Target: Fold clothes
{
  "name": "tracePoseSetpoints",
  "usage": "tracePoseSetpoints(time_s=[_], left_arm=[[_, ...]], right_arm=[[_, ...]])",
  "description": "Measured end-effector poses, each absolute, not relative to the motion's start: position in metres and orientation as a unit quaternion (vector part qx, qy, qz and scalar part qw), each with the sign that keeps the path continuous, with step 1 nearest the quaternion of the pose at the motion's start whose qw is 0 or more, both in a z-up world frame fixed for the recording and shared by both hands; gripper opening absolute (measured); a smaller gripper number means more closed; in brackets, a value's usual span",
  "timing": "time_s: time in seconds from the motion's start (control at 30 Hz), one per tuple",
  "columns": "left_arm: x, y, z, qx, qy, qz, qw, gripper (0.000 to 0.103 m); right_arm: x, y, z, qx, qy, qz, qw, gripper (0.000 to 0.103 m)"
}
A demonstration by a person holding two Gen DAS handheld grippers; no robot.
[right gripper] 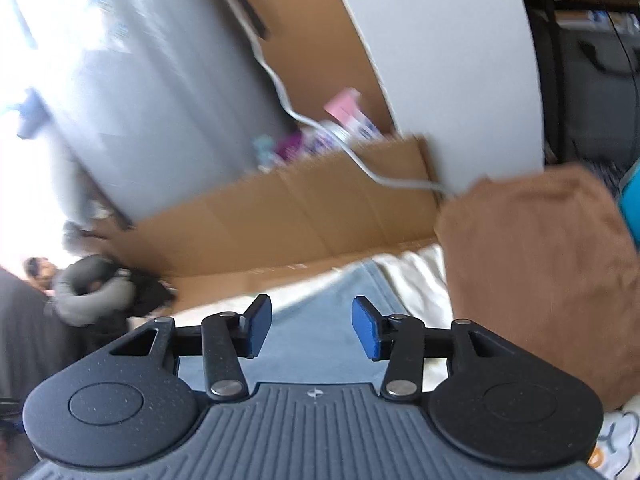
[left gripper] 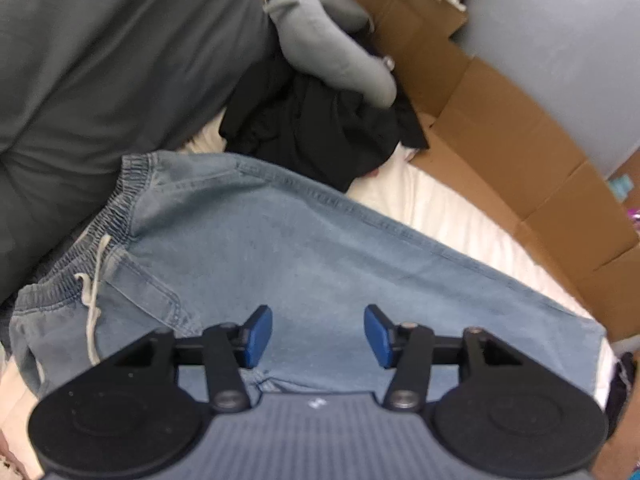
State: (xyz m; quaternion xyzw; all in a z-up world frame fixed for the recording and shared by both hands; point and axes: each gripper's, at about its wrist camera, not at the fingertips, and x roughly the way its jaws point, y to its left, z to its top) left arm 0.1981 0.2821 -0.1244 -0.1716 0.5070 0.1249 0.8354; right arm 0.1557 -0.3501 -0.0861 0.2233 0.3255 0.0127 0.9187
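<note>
Jeans waistband only in left view, brown garment only right; jaws spread.

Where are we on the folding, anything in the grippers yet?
Done: the denim shorts lie spread flat on the white bedding. In hand: nothing; the left gripper and right gripper are both open. Left: folding the shorts, then the black garment heaped behind them.
</note>
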Motion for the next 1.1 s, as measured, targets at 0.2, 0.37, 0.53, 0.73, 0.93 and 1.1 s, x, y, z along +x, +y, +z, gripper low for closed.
tracePoseSetpoints(time_s=[0.2,0.37,0.53,0.73,0.93,1.1], left_arm=[[0.165,0.294,-0.095,-0.176,0.506,0.095,0.839,0.057],[0.143,0.303,-0.074,-0.16,0.504,0.086,0.845,0.068],[0.125,0.314,-0.056,-0.167,0.496,0.07,0.849,0.082],[0.108,0.32,-0.047,-0.155,0.503,0.065,0.848,0.088],[0.091,0.325,-0.04,-0.134,0.511,0.063,0.847,0.089],[0.074,0.328,-0.034,-0.121,0.516,0.065,0.846,0.091]], right_arm=[[0.123,-0.346,-0.001,0.186,0.296,0.038,0.936,0.061],[0.1,-0.345,0.05,0.181,0.295,0.041,0.937,0.062],[0.079,-0.345,0.089,0.186,0.288,0.025,0.939,0.067],[0.059,-0.332,0.125,0.169,0.305,0.022,0.937,0.089],[0.038,-0.314,0.142,0.158,0.33,0.005,0.931,0.095],[0.029,-0.308,0.14,0.16,0.334,0.009,0.929,0.095]])
